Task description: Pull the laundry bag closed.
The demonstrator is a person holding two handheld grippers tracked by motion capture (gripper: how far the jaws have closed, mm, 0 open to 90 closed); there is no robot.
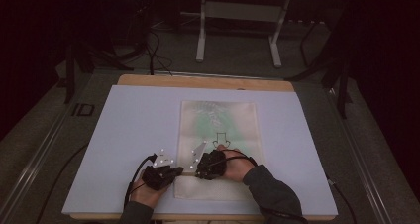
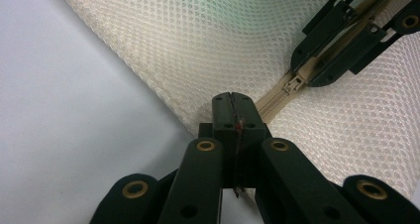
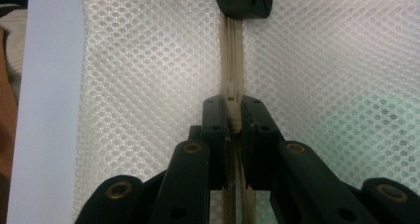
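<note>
Two grippers, one mesh bag (image 1: 218, 135), one zipper (image 3: 232, 60), and that's the whole count on the pale sheet (image 1: 129, 135) covering the table. From the high view it's honestly hard to make out much: the room is dim, your hands and the black gripper bodies cover the near end of the bag, and the zipper itself is lost under them. The bag lies flat a bit right of the sheet's middle, with a greenish print and an arrow mark showing through, too faint to read. Your left gripper (image 2: 232, 102) sits at the bag's near left edge with its jaws pressed tight together, right where the zipper tape ends at the mesh border; something thin seems caught between the pads, probably the tape end, but I can't tell for sure. Your right gripper (image 3: 233, 122) is just beside it along the same zipper line, jaws pinched on the beige zipper pull (image 3: 232, 97). In the left gripper view that other gripper is cut off at the top right corner, and in the right gripper view the left one's tip is cropped at the top edge. Both cables trail off toward you, partly out of frame.
</note>
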